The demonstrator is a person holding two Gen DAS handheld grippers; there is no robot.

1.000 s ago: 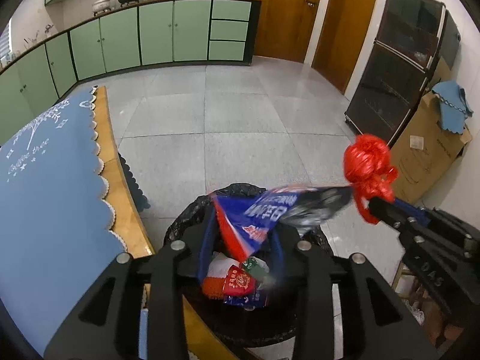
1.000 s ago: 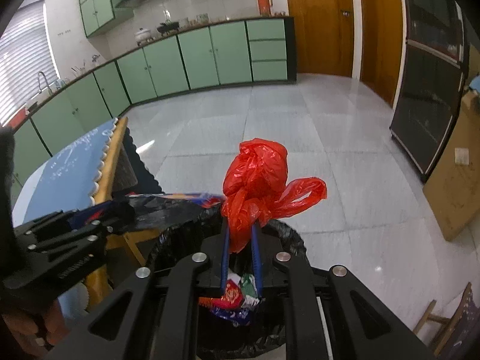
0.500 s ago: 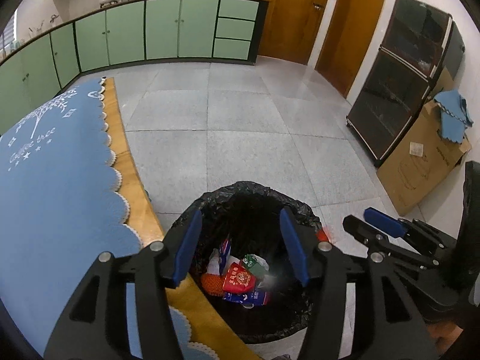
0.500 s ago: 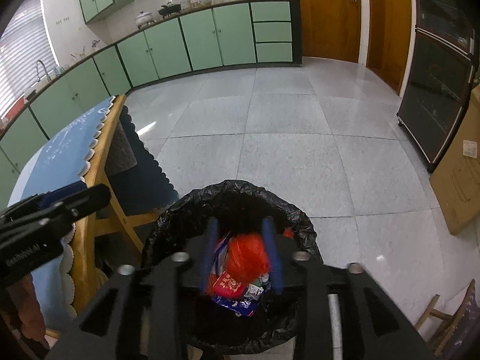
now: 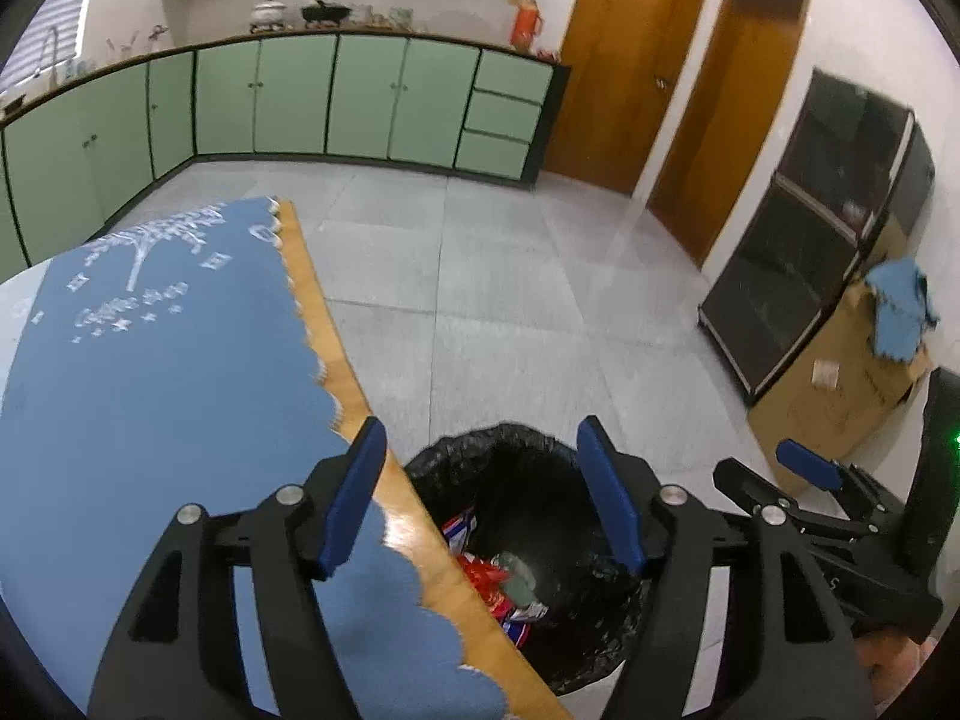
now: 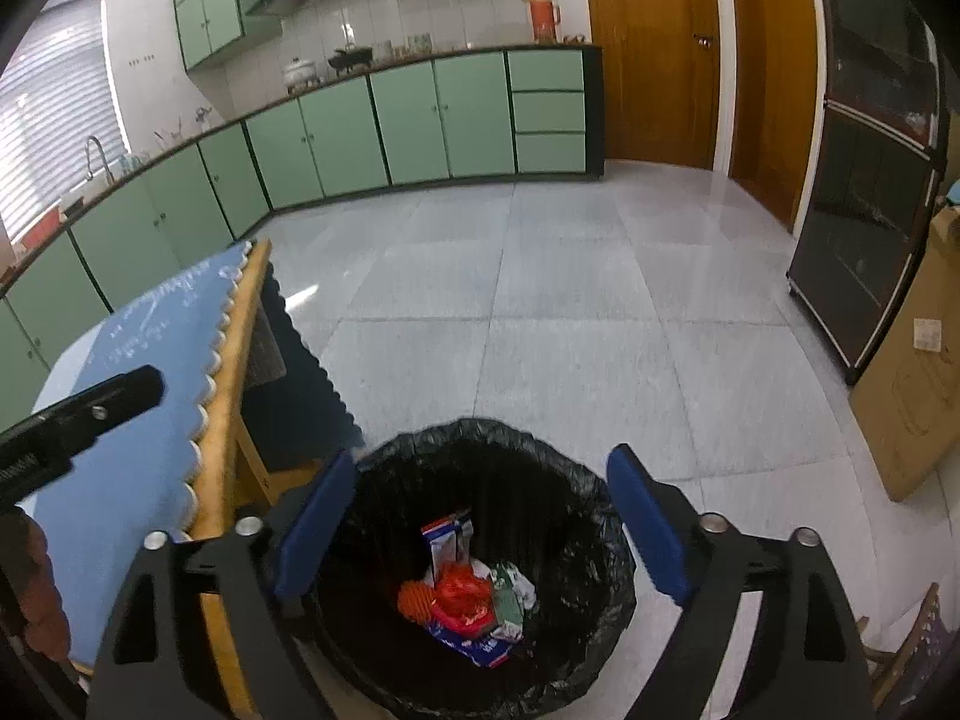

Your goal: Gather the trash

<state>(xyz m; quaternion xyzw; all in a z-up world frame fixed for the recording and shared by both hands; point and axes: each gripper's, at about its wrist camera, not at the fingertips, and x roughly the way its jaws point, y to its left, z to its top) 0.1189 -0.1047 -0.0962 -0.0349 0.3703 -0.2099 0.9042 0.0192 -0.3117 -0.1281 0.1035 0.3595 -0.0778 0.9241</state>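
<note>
Left gripper [image 5: 483,489] was spread wide, nothing between its blue pads, hanging over the table edge [image 5: 360,396] and the near rim of the trash bin [image 5: 540,450]. Right gripper [image 6: 480,516] was also spread wide and empty, above the bin [image 6: 606,540]. The bin was lined with a black bag and stood on the tiled floor [image 6: 540,300], just beside the wooden table with the blue scalloped cloth [image 5: 150,360]. Trash [image 6: 468,600] lay at the bottom of the bin: a crumpled red plastic bag [image 6: 459,591], a blue-and-white wrapper [image 6: 447,540] and other packets. From the left wrist view the table edge hid part of that pile [image 5: 498,582]. A cardboard box [image 5: 840,384] stood well apart by the dark cabinet [image 5: 810,240].
</note>
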